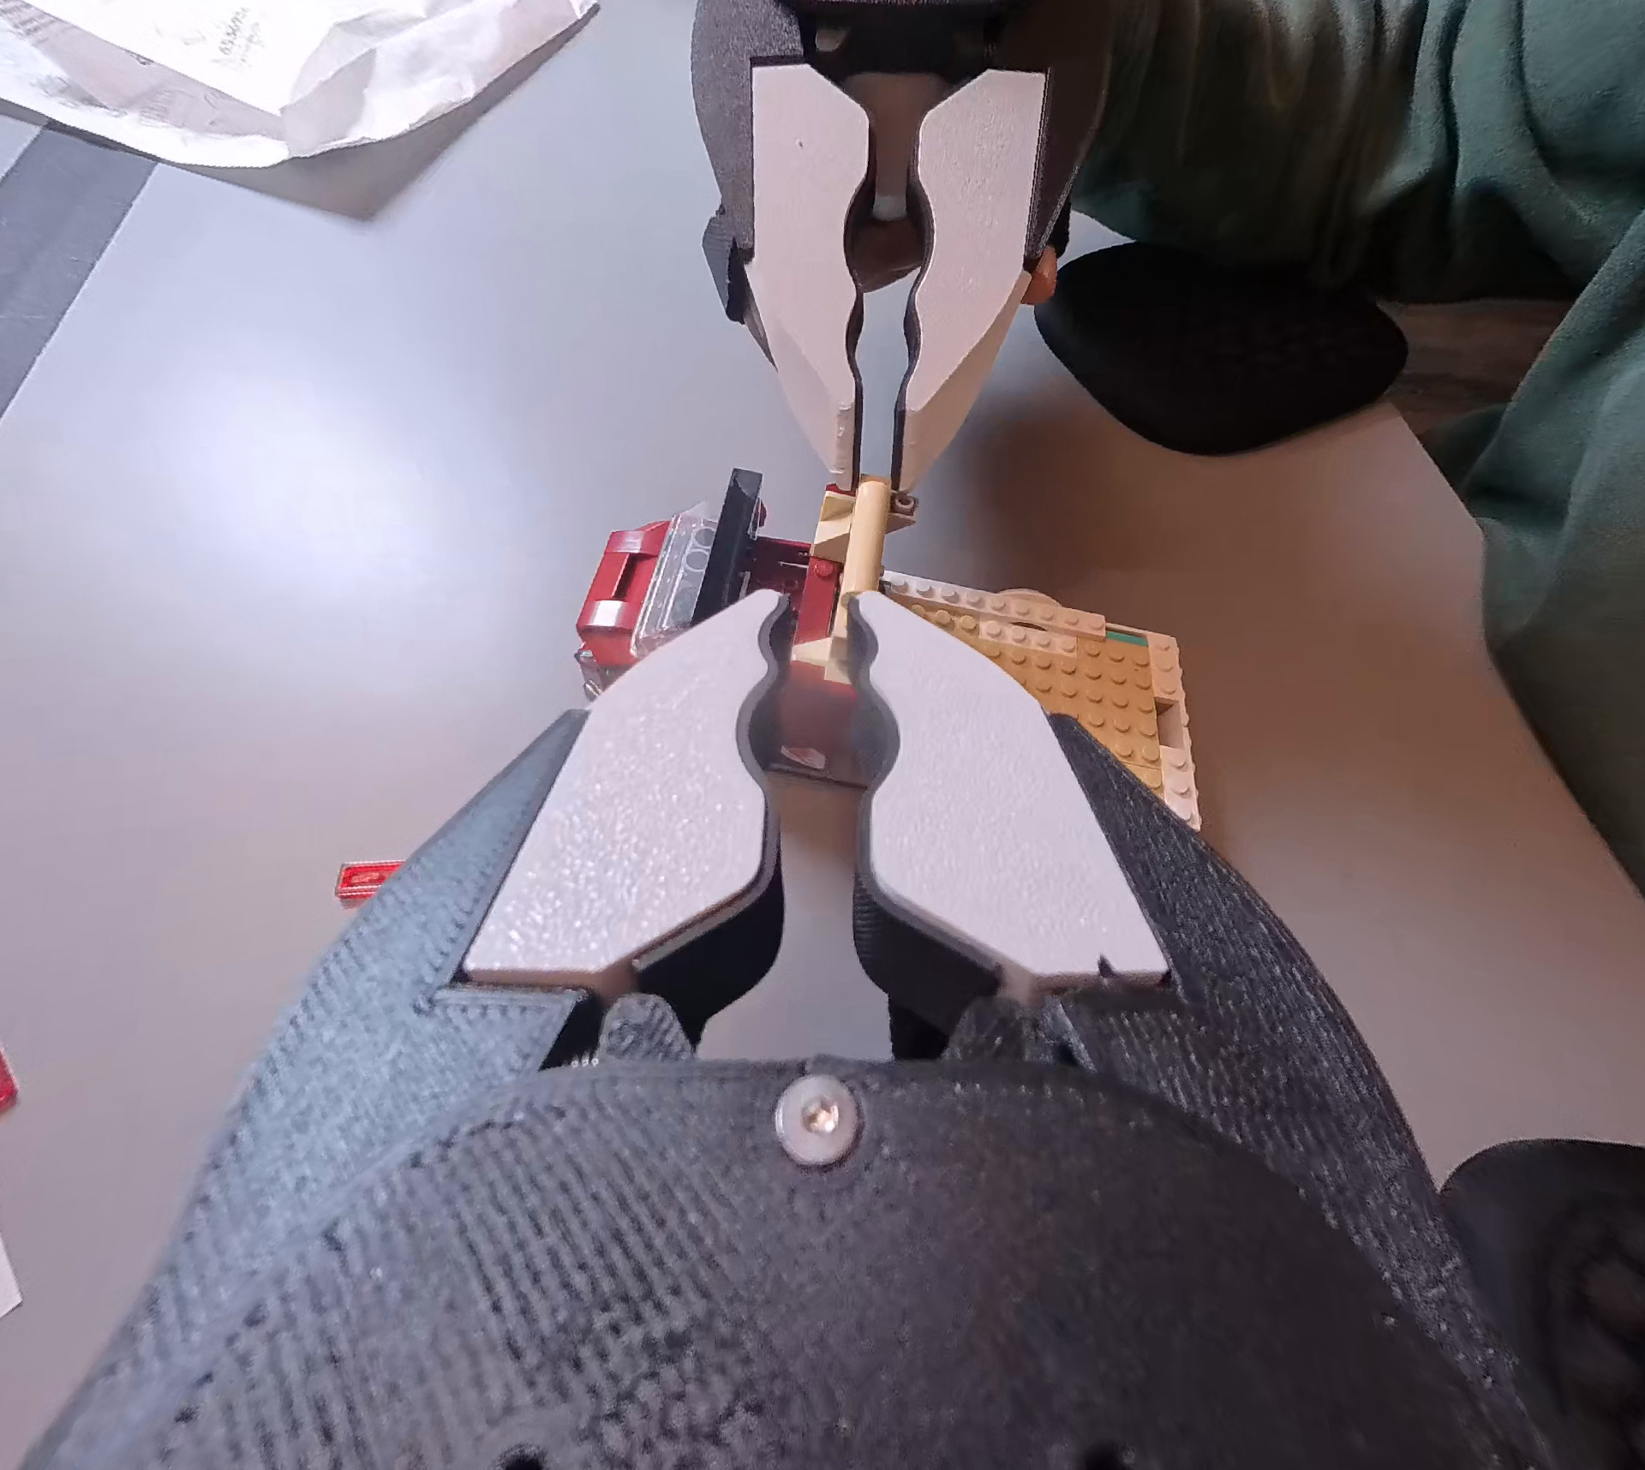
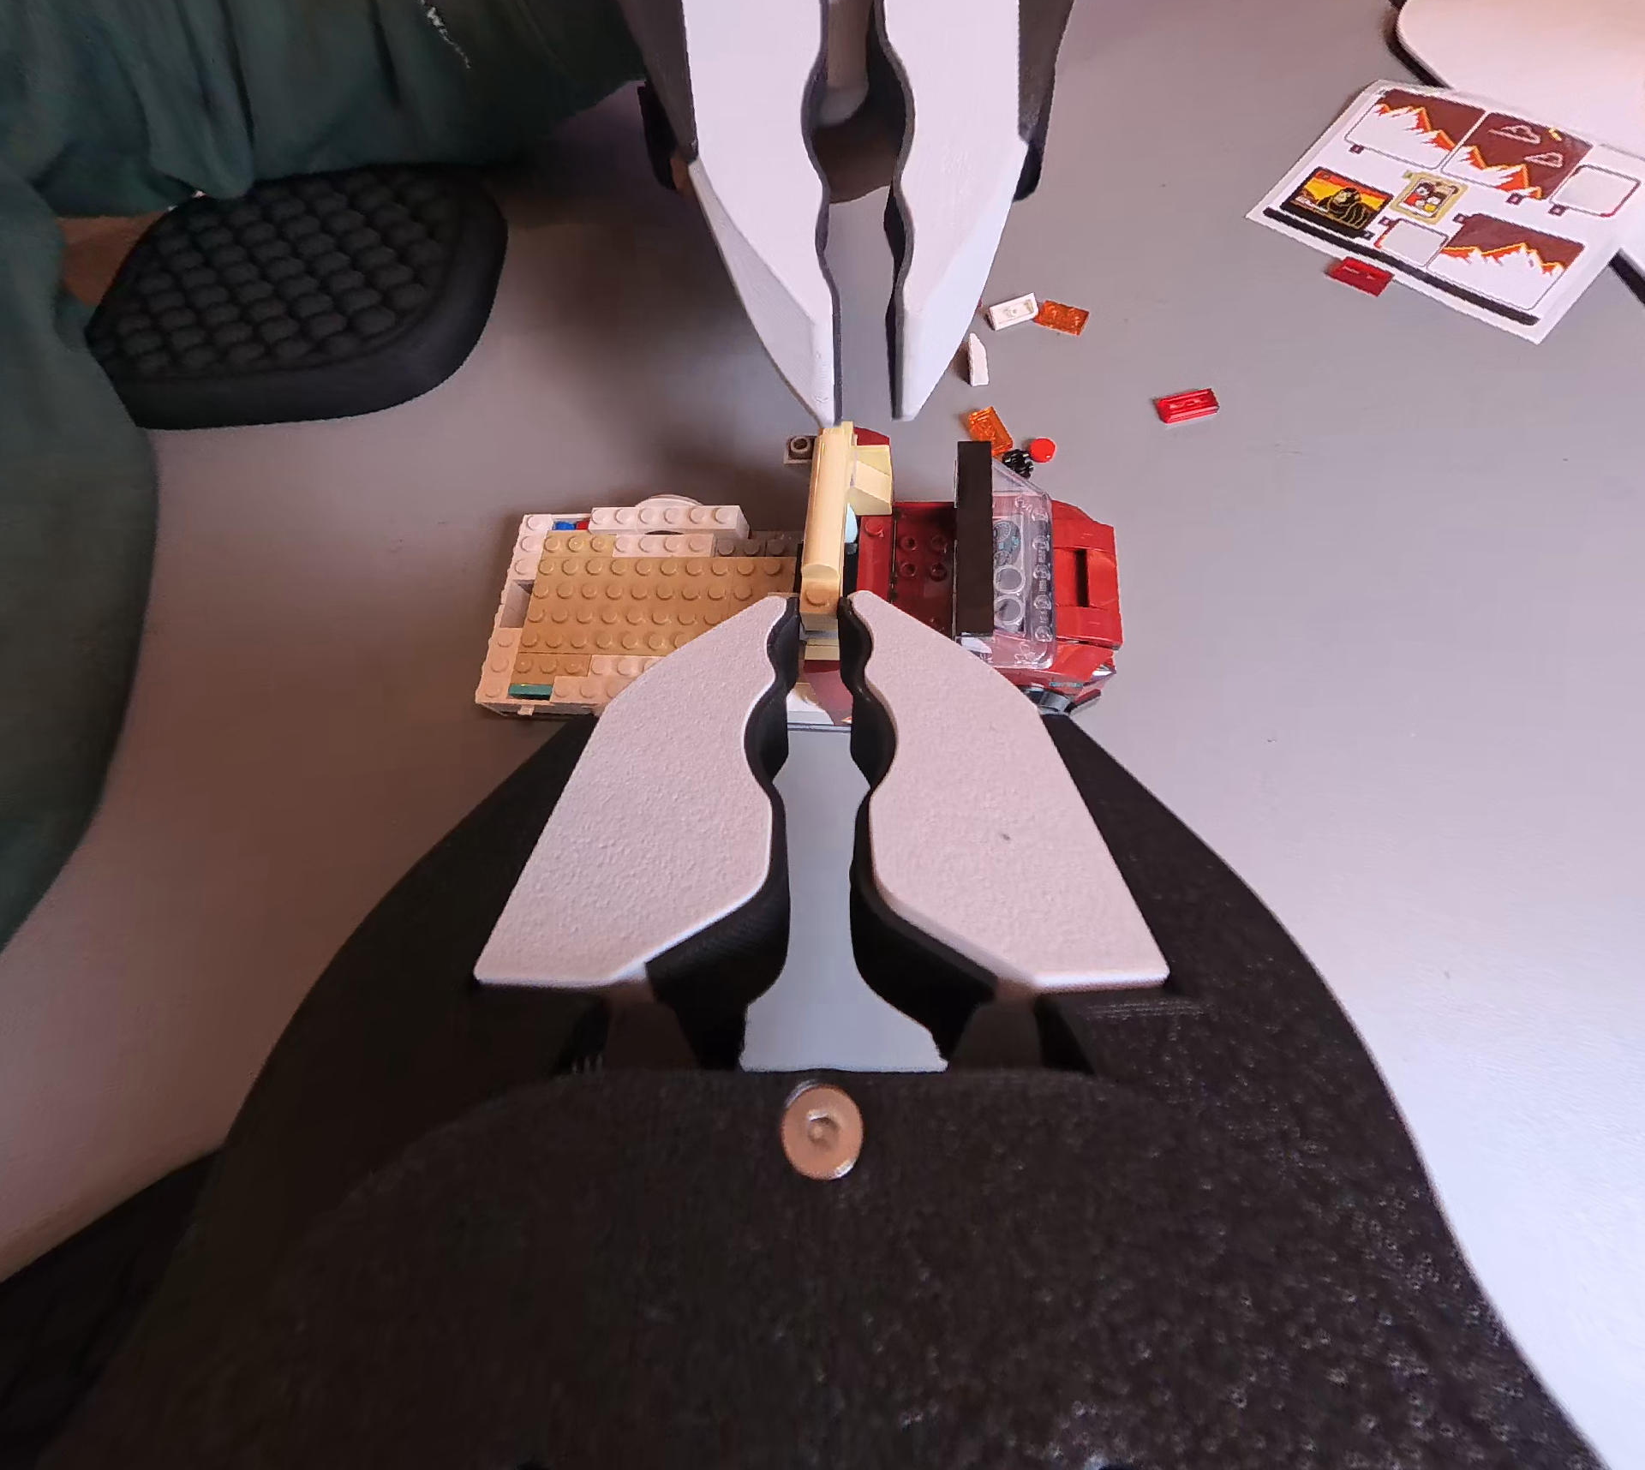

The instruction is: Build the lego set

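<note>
A lego truck with a dark red cab and a tan studded bed sits on the grey table. A tan bar lies across it between cab and bed. My left gripper is nearly closed on the near end of the bar; it also shows in the right wrist view, coming in from the far side. My right gripper is nearly closed on the opposite end; it also shows in the left wrist view. The two grippers face each other, tip to tip.
Loose pieces lie beyond the cab: an orange tile, a red tile, a small white piece. A sticker sheet lies at the right. A white paper bag lies far left. A black pad and a green sleeve are beside the bed. Across from one pair of fingers to the other is roughly 4 cm. My left tips are roughly 12 cm from the red tile.
</note>
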`<state>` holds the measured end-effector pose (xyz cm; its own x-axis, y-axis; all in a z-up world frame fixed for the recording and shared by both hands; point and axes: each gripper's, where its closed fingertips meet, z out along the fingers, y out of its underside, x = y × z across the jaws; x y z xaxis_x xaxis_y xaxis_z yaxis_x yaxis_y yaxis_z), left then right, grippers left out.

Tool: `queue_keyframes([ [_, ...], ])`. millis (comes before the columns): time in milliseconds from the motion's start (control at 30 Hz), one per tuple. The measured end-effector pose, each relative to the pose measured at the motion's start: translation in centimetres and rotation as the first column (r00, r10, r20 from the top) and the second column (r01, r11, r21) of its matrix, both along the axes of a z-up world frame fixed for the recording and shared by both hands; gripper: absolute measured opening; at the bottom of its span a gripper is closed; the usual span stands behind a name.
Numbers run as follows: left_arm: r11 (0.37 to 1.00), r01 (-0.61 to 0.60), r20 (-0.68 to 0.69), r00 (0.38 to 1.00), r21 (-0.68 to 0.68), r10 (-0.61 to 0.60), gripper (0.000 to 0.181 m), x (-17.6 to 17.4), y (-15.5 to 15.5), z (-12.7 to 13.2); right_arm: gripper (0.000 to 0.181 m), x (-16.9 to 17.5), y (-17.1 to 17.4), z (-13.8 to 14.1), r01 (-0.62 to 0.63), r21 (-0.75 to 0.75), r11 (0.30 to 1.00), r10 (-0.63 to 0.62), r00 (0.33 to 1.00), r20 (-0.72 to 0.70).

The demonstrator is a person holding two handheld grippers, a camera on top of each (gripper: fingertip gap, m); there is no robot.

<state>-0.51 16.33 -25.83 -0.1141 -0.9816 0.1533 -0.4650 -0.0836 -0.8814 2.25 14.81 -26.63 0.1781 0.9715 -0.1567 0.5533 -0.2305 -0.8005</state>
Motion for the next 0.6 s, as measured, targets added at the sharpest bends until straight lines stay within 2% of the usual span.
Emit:
queue_keyframes([
  [200, 0.999, 0.014, 0.003, 1.0, -0.035, -0.014, 0.0, 0.28, -0.35, -0.12, 0.008, -0.01, 0.01, -0.02, 0.001, -0.003, 1.0, -0.001, 1.0, -0.002],
  [600, 0.999, 0.012, 0.004, 1.0, -0.031, -0.011, 0.0, 0.24, -0.42, -0.11, 0.011, -0.05, -0.19, 0.28, 0.001, -0.026, 1.0, -0.001, 1.0, -0.029],
])
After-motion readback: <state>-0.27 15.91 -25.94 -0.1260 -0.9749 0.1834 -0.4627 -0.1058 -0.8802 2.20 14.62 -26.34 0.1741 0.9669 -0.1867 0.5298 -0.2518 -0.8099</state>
